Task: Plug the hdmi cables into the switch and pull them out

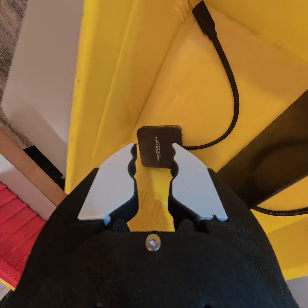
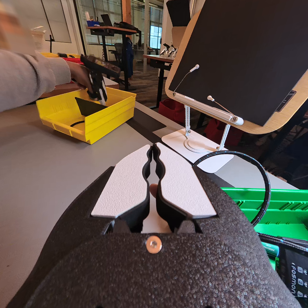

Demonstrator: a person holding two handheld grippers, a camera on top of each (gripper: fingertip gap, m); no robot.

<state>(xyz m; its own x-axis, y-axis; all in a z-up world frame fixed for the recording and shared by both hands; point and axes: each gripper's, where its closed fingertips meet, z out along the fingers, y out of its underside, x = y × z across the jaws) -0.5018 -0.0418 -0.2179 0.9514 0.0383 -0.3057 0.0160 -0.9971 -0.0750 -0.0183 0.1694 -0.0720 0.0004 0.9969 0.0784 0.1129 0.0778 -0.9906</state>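
In the left wrist view my left gripper is down inside a yellow bin. Its fingers are open and stand on either side of a small black box in the bin's corner. I cannot tell whether they touch it. A black cable runs from the box to a black plug against the bin wall. In the right wrist view my right gripper is shut and empty above the grey table. A braided black cable arcs beside it into a green bin. A black box with buttons lies at the lower right.
The yellow bin stands at the far left of the table with the left gripper and a sleeved arm over it. A black sheet lies in the bin. A dark panel on a white stand rises ahead to the right.
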